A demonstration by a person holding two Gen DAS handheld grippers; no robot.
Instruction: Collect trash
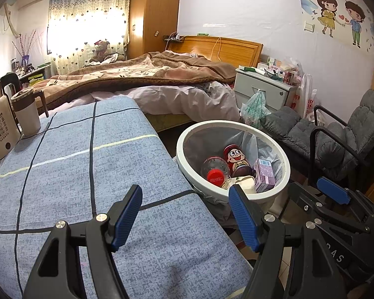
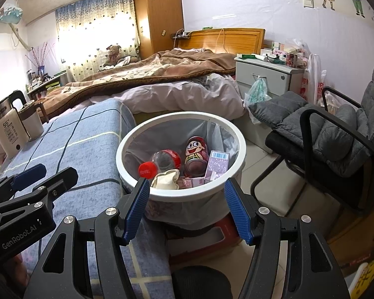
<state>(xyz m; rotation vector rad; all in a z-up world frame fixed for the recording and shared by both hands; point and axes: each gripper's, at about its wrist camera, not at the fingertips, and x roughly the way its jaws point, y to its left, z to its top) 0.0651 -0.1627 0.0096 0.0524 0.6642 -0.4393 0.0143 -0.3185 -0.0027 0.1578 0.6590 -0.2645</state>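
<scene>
**Both grippers empty beside a filled bin**

Beside the tabletop (image 1: 112, 164), which is covered in a blue checked cloth, stands a white trash bin (image 2: 127, 147) lined with a grey bag. Inside it lie a clear plastic bottle (image 2: 165, 160) with a red cap, a red can (image 2: 195, 152) printed with a cartoon face, a lilac carton (image 2: 218, 162), a crumpled cream paper wad (image 2: 165, 179) and a small pink box (image 2: 189, 182), all piled against one another at the bottom.

The left hand-held gripper (image 1: 185, 218) hangs over the near edge of the tabletop, its blue pads spread wide with nothing between them. The right hand-held gripper (image 2: 187, 208) hangs just in front of the bin's near rim, likewise spread wide and holding nothing.

At the far left corner of the tabletop stand a white kettle (image 1: 0, 129) and a lidded mug (image 1: 27, 114), just beside each other. A grey padded chair (image 2: 336, 129) sits to the right of the bin, and a bed (image 2: 162, 74) with a brown blanket lies behind it.
</scene>
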